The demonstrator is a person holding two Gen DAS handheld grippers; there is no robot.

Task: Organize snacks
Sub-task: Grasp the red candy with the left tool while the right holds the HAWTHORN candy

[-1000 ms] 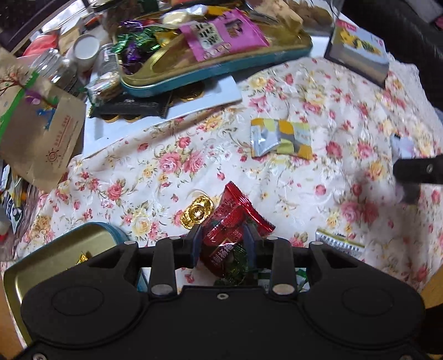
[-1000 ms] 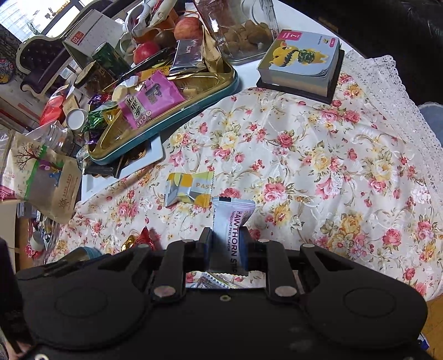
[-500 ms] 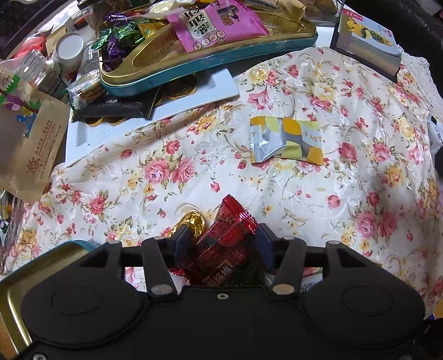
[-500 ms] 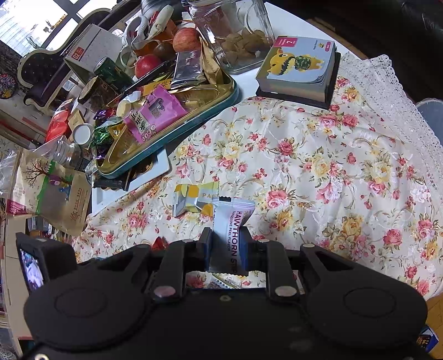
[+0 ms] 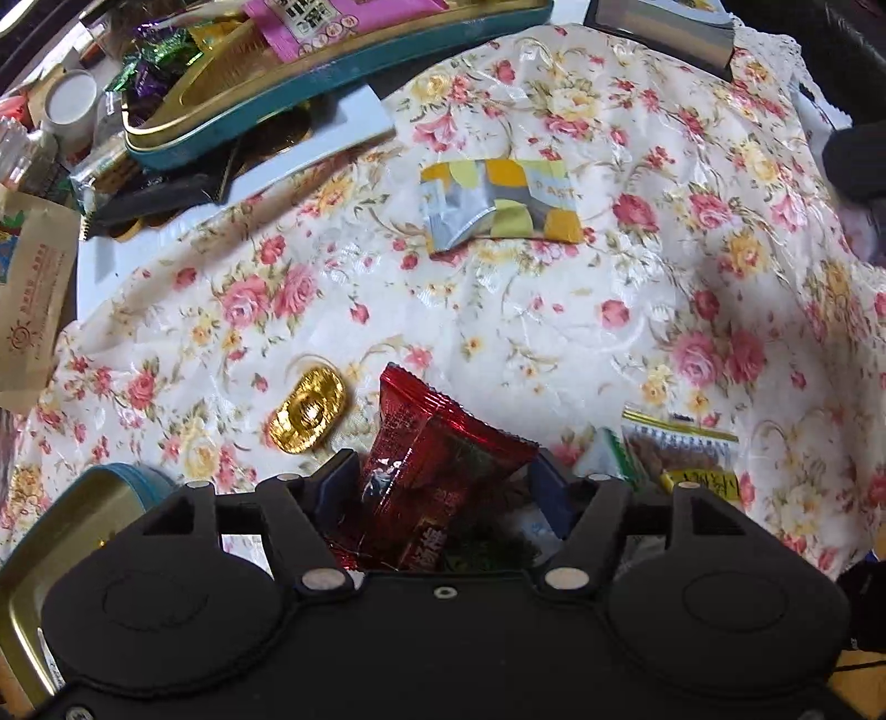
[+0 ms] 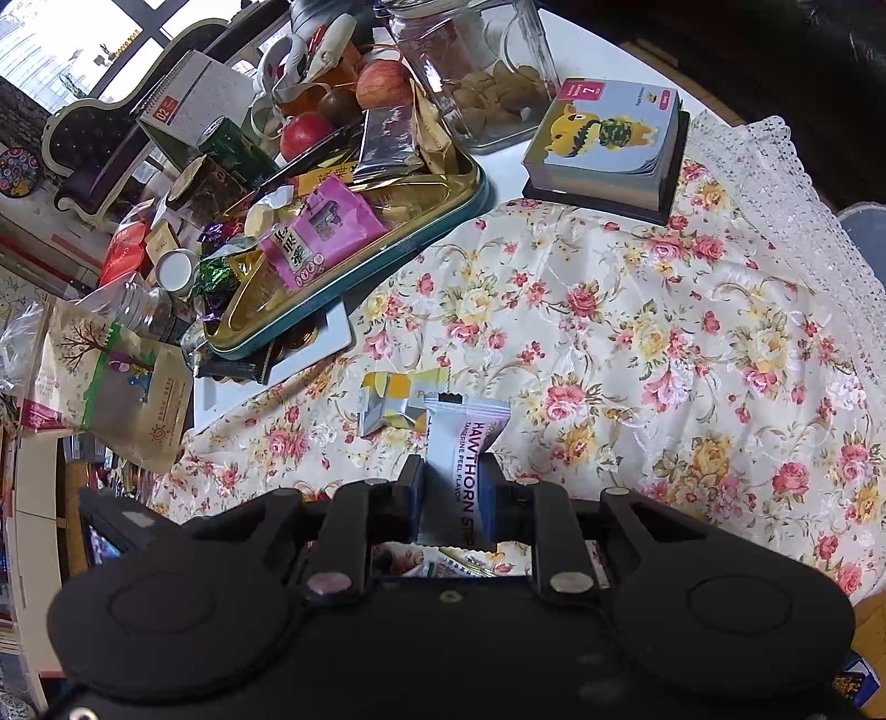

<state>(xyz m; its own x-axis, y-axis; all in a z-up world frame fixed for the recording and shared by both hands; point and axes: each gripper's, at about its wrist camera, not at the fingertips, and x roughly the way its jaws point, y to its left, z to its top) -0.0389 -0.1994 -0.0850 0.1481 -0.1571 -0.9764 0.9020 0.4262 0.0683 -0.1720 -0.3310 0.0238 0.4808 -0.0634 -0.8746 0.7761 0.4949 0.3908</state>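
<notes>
red pkt [image 5: 437, 471]: glossy foil | tin [image 6: 354, 288]: shiny metal | tablecloth [image 6: 637, 332]: satiny cloth

The lower end of the red snack packet [image 5: 437, 476] is hidden behind the left gripper's black body. The white hawthorn packet [image 6: 462, 443] loses its last letters below the right gripper's pads. The gold tin [image 5: 50, 531] at near left is cut by the frame edge. The far tray [image 5: 310, 83] and book [image 5: 670, 27] run off the top.
</notes>
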